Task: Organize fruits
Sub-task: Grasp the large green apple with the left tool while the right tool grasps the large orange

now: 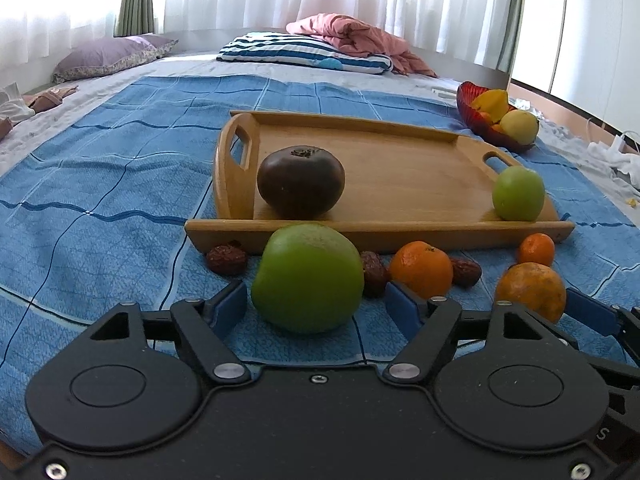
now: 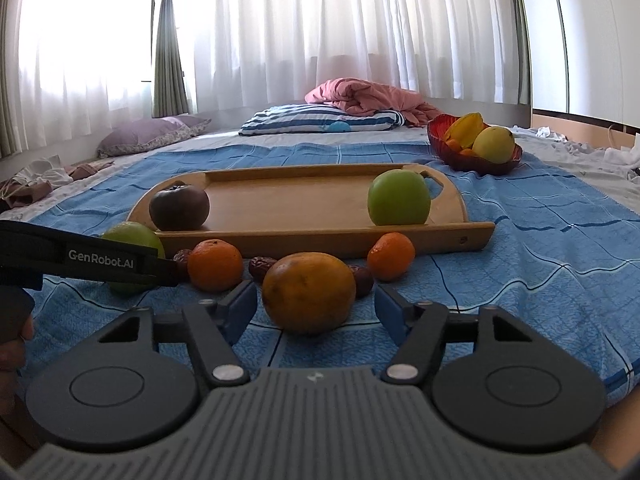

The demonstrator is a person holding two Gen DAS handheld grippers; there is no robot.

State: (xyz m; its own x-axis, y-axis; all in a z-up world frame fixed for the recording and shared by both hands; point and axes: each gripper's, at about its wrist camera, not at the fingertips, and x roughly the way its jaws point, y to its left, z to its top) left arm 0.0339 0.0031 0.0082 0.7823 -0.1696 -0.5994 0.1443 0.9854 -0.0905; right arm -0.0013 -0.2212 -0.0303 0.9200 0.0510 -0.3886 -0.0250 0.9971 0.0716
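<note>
The left gripper (image 1: 316, 306) is spread around a large round green apple (image 1: 307, 278) on the blue checked bedspread (image 1: 100, 184). The right gripper (image 2: 316, 308) is spread around a dull orange citrus fruit (image 2: 309, 291). The wooden handled tray (image 1: 380, 168) beyond holds a dark brown tomato-shaped fruit (image 1: 301, 181) at left and a smaller green apple (image 1: 518, 193) at right. The far-right red glass bowl (image 2: 460, 160) holds yellow fruit.

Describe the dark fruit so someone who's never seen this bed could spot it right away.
Find the wooden tray on the blue bedspread. At its left end sits the dark fruit, with a green apple at the other end. It is the only brownish-purple, tomato-shaped one, with a dried calyx on top.
</note>
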